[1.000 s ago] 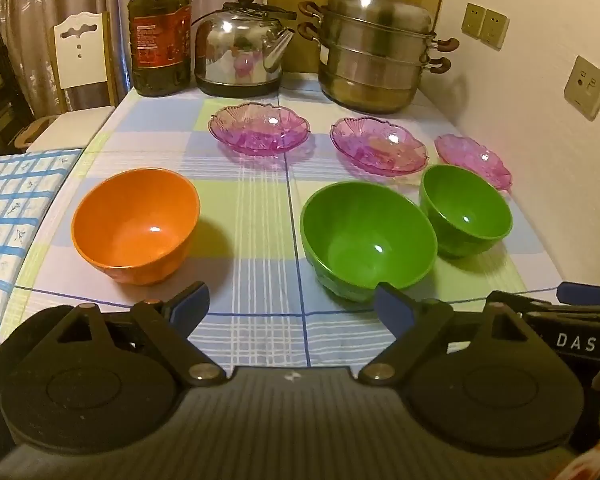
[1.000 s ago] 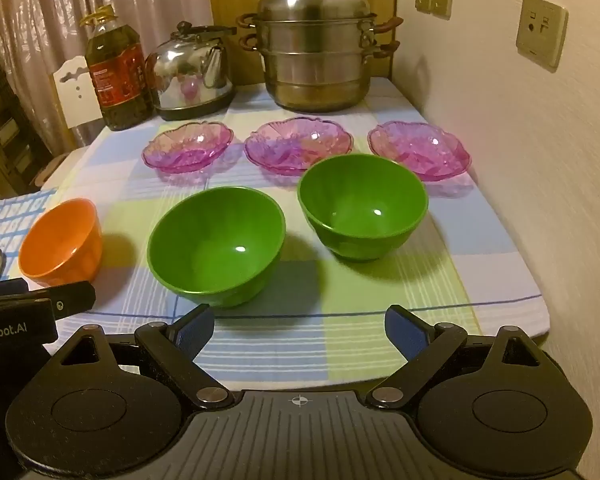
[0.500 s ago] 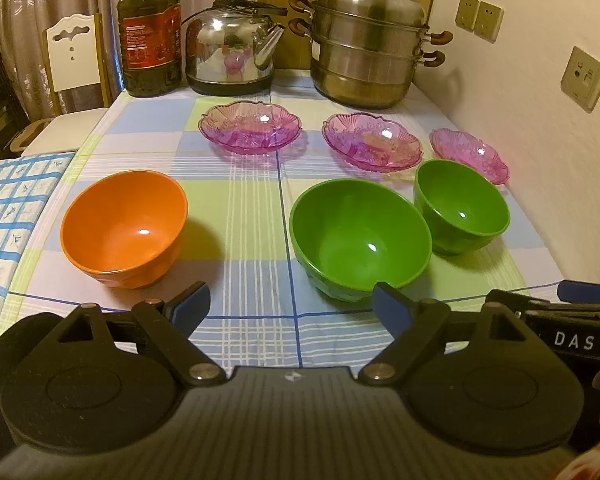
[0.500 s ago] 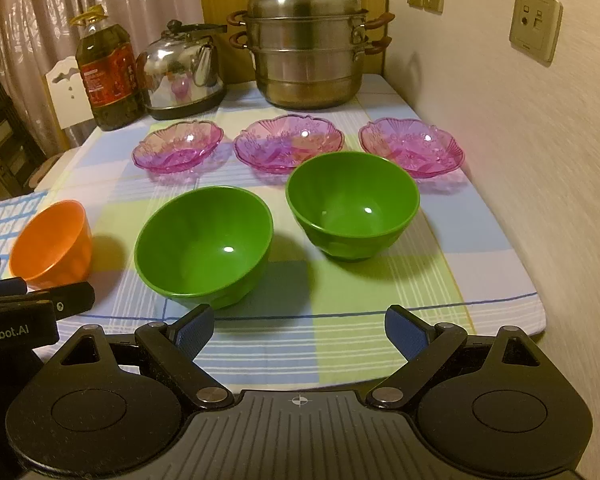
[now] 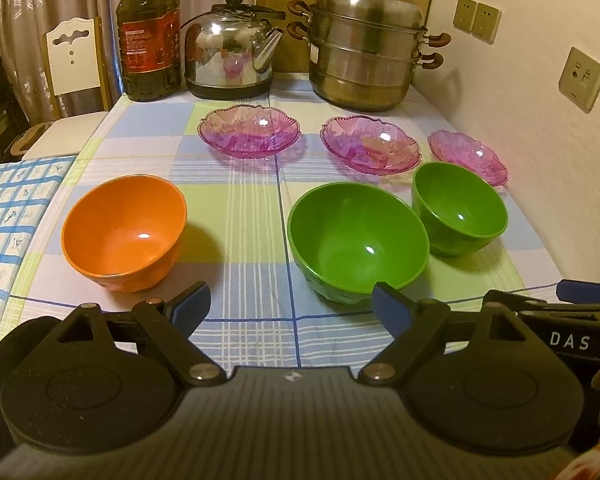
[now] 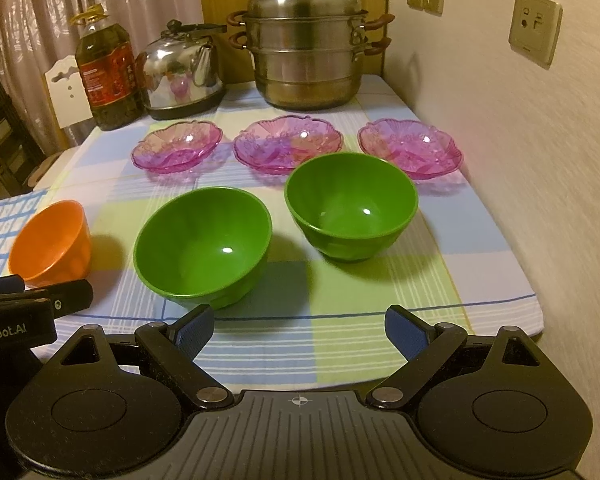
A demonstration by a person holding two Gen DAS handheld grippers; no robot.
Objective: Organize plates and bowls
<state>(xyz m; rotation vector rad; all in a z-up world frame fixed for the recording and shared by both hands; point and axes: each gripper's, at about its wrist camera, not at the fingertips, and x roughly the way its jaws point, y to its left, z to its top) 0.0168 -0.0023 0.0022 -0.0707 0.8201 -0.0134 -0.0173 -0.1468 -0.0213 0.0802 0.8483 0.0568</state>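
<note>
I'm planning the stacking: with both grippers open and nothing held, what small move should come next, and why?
Probably ease the right gripper forward to the right green bowl; it stands beside the left green bowl, a ready pair to nest.

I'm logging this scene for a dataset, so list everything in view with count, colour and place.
Green bowls: 2, green, front right of table, larger left of smaller.
Orange bowl: 1, orange, front left.
Glass plates: 3, pink, row behind bowls.
Steamer pot: 1, steel, back right.
Kettle: 1, steel, back centre.
Oil bottle: 1, amber with red label, back left.
Tablecloth: 1, pastel checked.
Chair: 1, white, beyond table.
Wall sockets: 3, beige; nearest.
Left claw: open, empty.
Right claw: open, empty.
</note>
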